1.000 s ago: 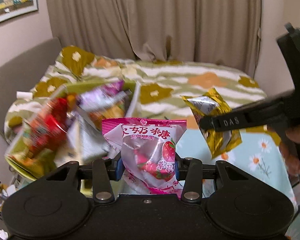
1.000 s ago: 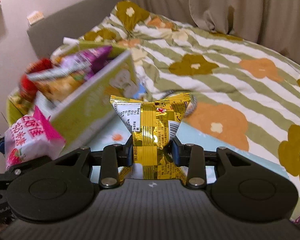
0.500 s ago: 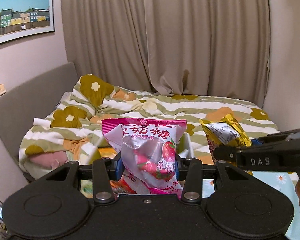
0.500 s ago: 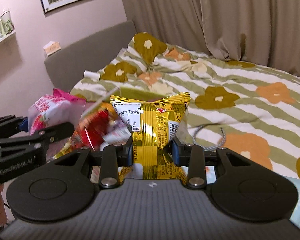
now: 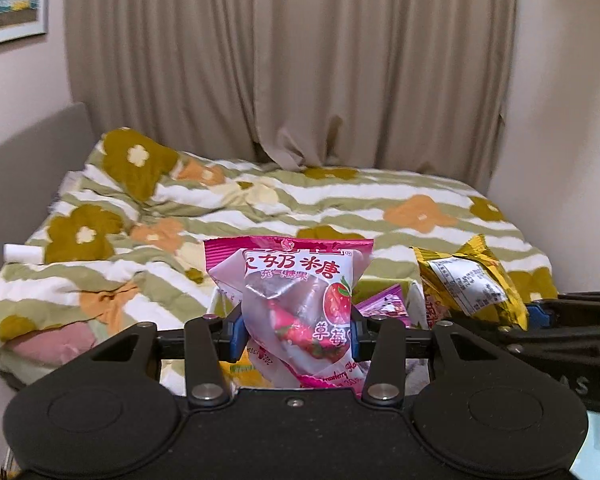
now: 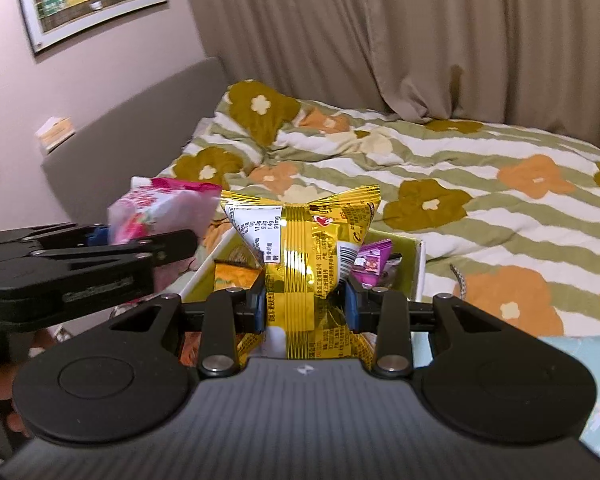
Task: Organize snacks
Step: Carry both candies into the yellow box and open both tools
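Observation:
My left gripper (image 5: 296, 330) is shut on a pink strawberry candy bag (image 5: 300, 292) and holds it upright above a green-and-white snack box (image 5: 414, 304). My right gripper (image 6: 305, 305) is shut on a gold snack packet (image 6: 300, 256), also above the box (image 6: 418, 264). Inside the box lie a purple packet (image 6: 370, 258) and an orange packet (image 6: 234, 276). The gold packet also shows at the right of the left wrist view (image 5: 470, 284). The pink bag shows at the left of the right wrist view (image 6: 156, 210).
A bed with a striped flower quilt (image 6: 480, 184) lies behind the box, with a grey headboard (image 6: 140, 120) and beige curtains (image 5: 292, 60). A light blue daisy cloth (image 6: 596, 380) covers the table. A braided cord (image 6: 460, 280) lies on the quilt by the box.
Both grippers rose and levelled, still holding their packets. The box, tilted and blurred a second ago, now sits low and steady below both packets.

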Motion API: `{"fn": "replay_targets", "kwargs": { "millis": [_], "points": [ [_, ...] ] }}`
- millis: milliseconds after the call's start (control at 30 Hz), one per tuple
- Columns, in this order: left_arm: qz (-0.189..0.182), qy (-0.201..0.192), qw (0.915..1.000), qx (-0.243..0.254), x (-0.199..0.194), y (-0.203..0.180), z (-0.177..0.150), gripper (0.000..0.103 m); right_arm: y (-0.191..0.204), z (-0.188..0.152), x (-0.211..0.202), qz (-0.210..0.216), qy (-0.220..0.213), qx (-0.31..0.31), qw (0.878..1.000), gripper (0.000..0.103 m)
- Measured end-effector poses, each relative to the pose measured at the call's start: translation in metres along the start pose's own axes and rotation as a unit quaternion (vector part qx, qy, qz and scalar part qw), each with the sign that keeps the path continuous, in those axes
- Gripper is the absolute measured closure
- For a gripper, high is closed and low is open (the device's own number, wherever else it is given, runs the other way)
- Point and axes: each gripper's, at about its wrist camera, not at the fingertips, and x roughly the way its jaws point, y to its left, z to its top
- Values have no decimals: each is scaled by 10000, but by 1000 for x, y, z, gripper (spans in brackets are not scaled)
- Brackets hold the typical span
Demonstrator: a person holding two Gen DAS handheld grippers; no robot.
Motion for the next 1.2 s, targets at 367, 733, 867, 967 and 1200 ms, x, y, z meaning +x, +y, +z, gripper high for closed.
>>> {"fn": "replay_targets", "kwargs": {
  "millis": [367,733,867,967,1200],
  "points": [
    [-221,246,9994,124,18,13,-15,10,9,-7,22,-284,241,294,9989,53],
    [180,45,9997,-163,-29,19,-31,3,8,0,12,-114,166,104,9997,52],
    [270,12,9995,-139,-38,20,-34,1,12,6,17,-82,140,-2,9999,50],
    [294,41,9994,-159,-38,25,-36,1,14,6,24,-135,150,-18,9998,44],
    [193,173,9995,-191,-31,34,-50,1,14,-5,28,-202,-21,237,9995,0]
  ]
}}
